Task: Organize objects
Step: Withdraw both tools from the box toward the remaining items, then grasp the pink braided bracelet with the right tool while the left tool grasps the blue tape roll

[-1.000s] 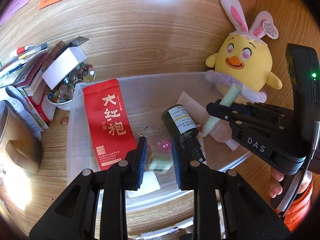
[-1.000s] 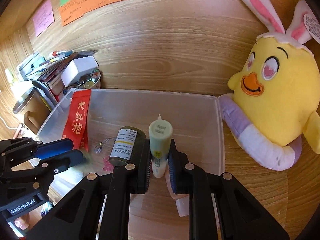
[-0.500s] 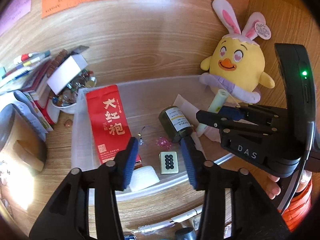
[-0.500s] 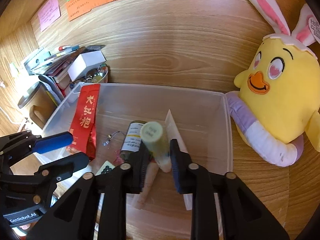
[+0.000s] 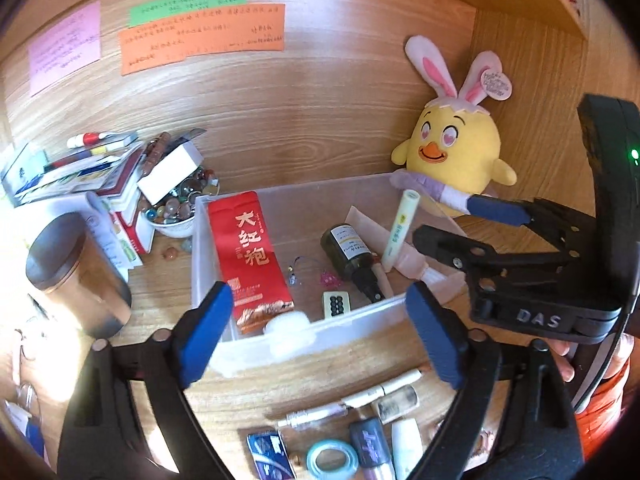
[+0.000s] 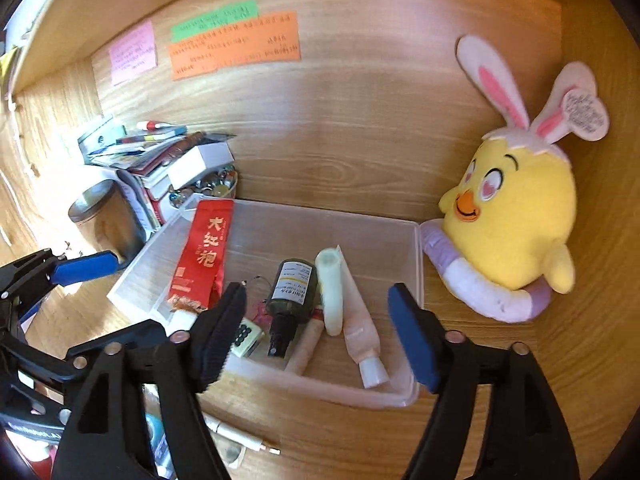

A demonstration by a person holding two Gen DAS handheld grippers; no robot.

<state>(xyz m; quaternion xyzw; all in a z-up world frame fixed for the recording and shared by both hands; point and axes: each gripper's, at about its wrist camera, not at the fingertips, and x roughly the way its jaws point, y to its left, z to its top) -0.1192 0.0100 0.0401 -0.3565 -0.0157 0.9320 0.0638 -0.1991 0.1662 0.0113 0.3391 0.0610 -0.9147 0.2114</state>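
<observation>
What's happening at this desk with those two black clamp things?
A person is tidying small desk items into a clear plastic bin, using a hand-held tool in each hand. Both the left tool and the right tool have just been opening and hold nothing. A pale green tube and a small tile with dots lie in the bin beside a dark bottle and a red tea packet.

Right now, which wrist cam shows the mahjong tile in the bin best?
Left wrist: the mahjong tile lies unobstructed, dotted face up, near the bin's front wall. In the right wrist view the tile is half hidden behind one of that gripper's fingers.
</observation>
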